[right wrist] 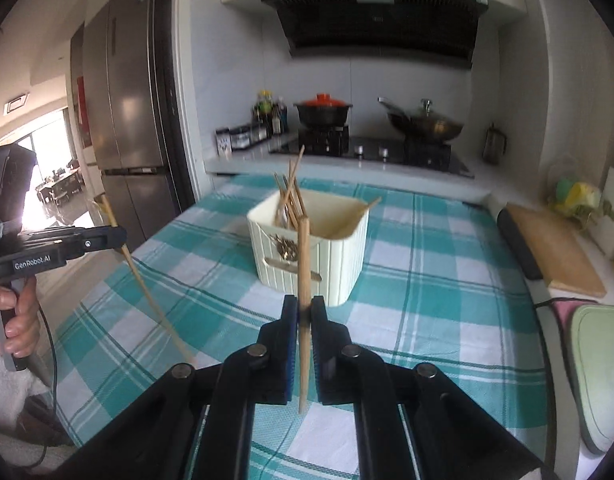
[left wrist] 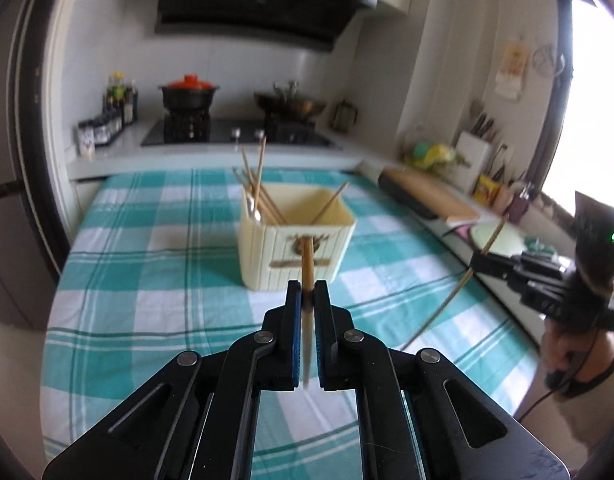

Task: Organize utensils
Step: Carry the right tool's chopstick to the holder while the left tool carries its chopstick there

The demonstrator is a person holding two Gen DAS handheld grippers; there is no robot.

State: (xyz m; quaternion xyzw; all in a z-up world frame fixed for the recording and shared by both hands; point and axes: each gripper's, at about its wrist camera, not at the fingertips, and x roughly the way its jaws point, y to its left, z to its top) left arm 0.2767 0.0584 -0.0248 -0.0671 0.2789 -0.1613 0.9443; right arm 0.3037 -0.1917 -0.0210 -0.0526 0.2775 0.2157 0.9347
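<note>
A cream ribbed utensil box [left wrist: 295, 248] stands on the teal checked tablecloth [left wrist: 147, 280], with several wooden chopsticks [left wrist: 259, 188] and a metal spoon leaning in it. The box also shows in the right wrist view [right wrist: 323, 252]. My left gripper [left wrist: 307, 300] is shut on a wooden chopstick [left wrist: 307, 264] that stands upright in front of the box. My right gripper [right wrist: 303, 312] is shut on another wooden chopstick [right wrist: 303, 264], also upright. Each gripper shows in the other's view, the right gripper [left wrist: 477, 260] and the left gripper [right wrist: 121, 236], each holding its chopstick above the cloth.
A counter behind the table holds a stove with a red-lidded pot [left wrist: 189, 94], a wok [left wrist: 291, 104] and sauce bottles [left wrist: 119, 100]. A wooden cutting board [right wrist: 555, 252] and a green tray [right wrist: 599, 372] lie at the right. A fridge [right wrist: 127, 120] stands at the left.
</note>
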